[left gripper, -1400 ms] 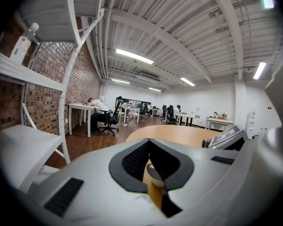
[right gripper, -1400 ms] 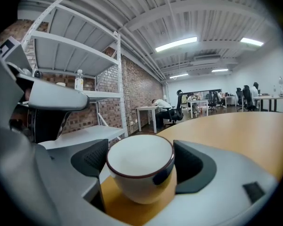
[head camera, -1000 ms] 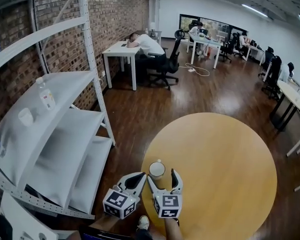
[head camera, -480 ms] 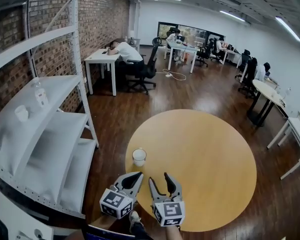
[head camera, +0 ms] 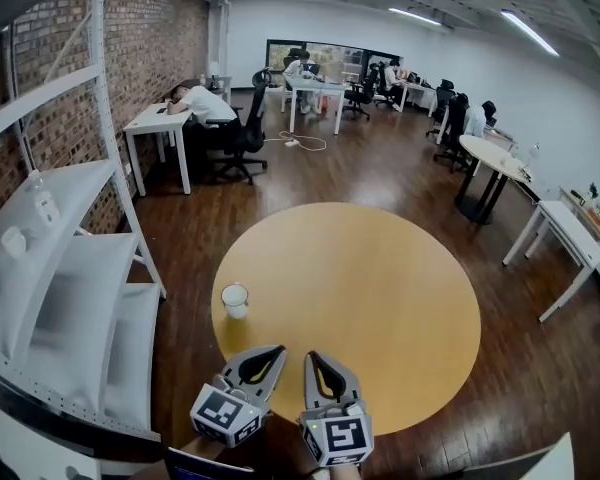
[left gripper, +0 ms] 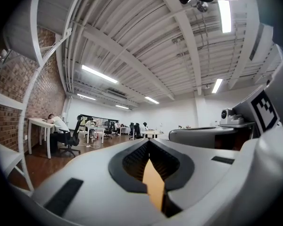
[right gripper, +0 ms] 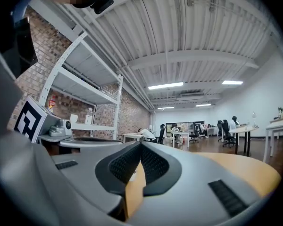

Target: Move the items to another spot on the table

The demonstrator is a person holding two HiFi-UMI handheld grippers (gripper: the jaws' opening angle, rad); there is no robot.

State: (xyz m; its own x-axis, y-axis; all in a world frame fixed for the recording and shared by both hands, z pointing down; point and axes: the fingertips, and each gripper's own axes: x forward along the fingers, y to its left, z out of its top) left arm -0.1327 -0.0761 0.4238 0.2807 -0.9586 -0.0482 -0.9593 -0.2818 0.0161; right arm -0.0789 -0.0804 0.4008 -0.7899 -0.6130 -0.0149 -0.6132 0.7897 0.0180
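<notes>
Wooden round table, small white cup near its left edge (sketchy). My left gripper is pinched together, right gripper just closed, both empty. I reckon a closed-jaw reach bumps it off.

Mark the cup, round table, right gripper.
cup (head camera: 235,298), head view, its white body.
round table (head camera: 380,288), head view, bare top.
right gripper (head camera: 316,360), head view, closed jaw tips.

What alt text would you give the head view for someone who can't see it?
A white cup stands near the left edge of a round wooden table. The left gripper and right gripper below are shut and empty, the right's jaws having just closed.
</notes>
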